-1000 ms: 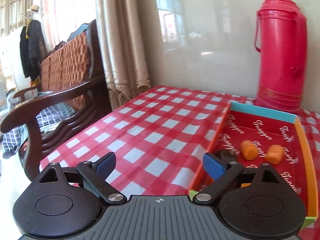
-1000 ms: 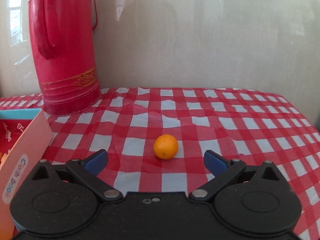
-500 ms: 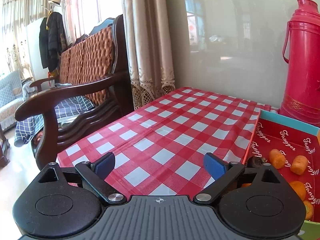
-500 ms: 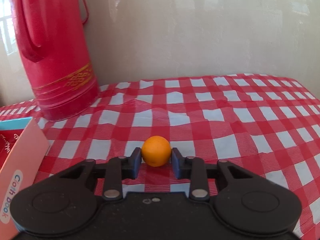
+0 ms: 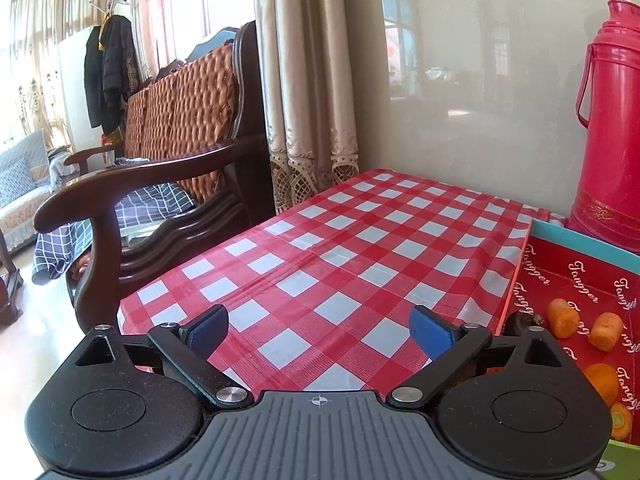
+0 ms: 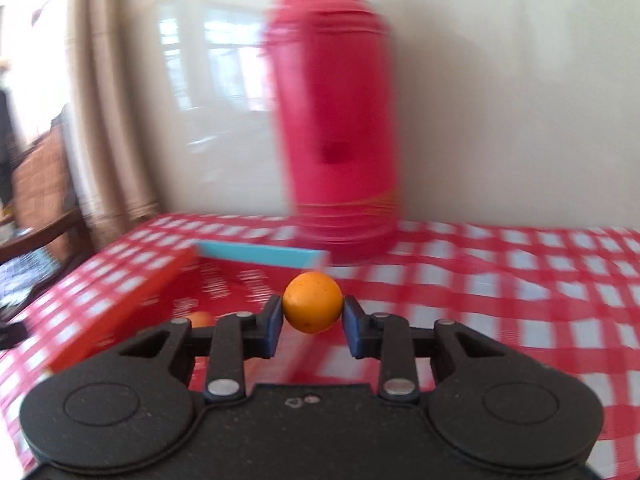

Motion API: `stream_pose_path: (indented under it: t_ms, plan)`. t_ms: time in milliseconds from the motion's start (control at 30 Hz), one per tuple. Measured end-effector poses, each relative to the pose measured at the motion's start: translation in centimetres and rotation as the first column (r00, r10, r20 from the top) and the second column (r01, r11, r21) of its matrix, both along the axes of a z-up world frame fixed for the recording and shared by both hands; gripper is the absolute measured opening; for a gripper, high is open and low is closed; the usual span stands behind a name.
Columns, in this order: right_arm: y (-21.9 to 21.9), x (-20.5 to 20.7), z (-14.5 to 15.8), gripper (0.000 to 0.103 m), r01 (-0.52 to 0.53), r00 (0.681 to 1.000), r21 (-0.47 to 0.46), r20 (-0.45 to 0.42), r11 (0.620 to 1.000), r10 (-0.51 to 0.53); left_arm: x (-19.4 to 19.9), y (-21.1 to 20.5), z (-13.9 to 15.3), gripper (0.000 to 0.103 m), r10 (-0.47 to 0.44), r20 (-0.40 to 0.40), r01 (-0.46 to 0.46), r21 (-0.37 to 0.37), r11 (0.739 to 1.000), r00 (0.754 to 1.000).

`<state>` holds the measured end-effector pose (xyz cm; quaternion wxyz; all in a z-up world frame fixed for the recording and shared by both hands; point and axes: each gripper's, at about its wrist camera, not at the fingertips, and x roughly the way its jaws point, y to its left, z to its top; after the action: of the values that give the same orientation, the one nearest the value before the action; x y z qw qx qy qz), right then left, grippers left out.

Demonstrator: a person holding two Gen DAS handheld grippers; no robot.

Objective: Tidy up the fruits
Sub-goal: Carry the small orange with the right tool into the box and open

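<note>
Right claw (image 6: 312, 320) clamped; left claw (image 5: 318, 326) spread wide.

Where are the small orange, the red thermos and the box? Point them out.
small orange (image 6: 312, 303), right wrist view, middle of its skin.
red thermos (image 5: 611, 128), left wrist view, body.
box (image 5: 576, 236), left wrist view, blue far wall.

1. The glossy red-and-white checked plastic cloth (image 5: 360, 256) covering the bench is showing creases and sheen.
2. The tall red plastic flask (image 5: 612, 128) is looking smooth and shiny.
3. The dark polished wooden armchair (image 5: 160, 184) is gleaming, its woven back looking rough.
4. The matt black plastic right tongs (image 6: 312, 320), with bright metal rivets, are pressing blue pads onto a small round orange fruit (image 6: 312, 307) with a finely dimpled, softly shining skin.
</note>
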<state>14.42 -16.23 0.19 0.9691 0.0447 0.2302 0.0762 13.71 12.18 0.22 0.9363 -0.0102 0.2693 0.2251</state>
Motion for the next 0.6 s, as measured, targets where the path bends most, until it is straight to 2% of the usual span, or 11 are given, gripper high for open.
stream_pose_path:
  t_ms: [133, 267, 367, 400, 433, 533, 567, 600]
  plan:
    - [3.3, -0.7, 0.0, 0.024, -0.102, 0.995, -0.027, -0.012, 0.994, 0.102, -0.1, -0.1, -0.1, 0.097, -0.008, -0.006, 0.008, -0.001, 1.0, 1.0]
    - [5.0, -0.9, -0.6, 0.026, -0.131, 0.991, -0.059, -0.049, 0.99, 0.128, -0.2, -0.7, -0.1, 0.097, -0.035, -0.011, 0.035, 0.019, 0.999, 0.999]
    - [5.4, -1.2, -0.7, 0.055, -0.115, 0.992, -0.076, -0.056, 0.991, 0.11, -0.2, -1.1, -0.2, 0.097, -0.053, -0.019, 0.054, 0.033, 0.998, 0.998]
    - [5.4, -1.4, -0.6, 0.072, -0.101, 0.994, -0.079, -0.049, 0.992, 0.097, -0.2, -1.2, -0.2, 0.097, -0.059, -0.018, 0.06, 0.036, 0.998, 0.998]
    - [5.4, -1.7, -0.4, 0.076, -0.086, 0.996, -0.087, -0.035, 0.993, 0.083, -0.2, -1.4, -0.2, 0.097, -0.066, -0.018, 0.066, 0.039, 0.997, 0.998]
    - [5.4, -2.2, 0.2, 0.076, -0.064, 0.998, -0.092, -0.024, 0.994, 0.062, -0.3, -2.0, -0.1, 0.099, -0.1, -0.021, 0.101, 0.043, 0.994, 0.995]
    - [5.3, -2.4, 0.5, 0.078, -0.049, 0.999, -0.088, -0.028, 0.995, 0.046, -0.3, -2.2, -0.1, 0.103, -0.119, -0.025, 0.12, 0.043, 0.992, 0.993]
    - [5.2, -2.7, 0.8, 0.084, -0.033, 0.999, -0.083, -0.035, 0.996, 0.03, -0.4, -2.5, 0.0, 0.103, -0.138, -0.026, 0.139, 0.044, 0.989, 0.99]
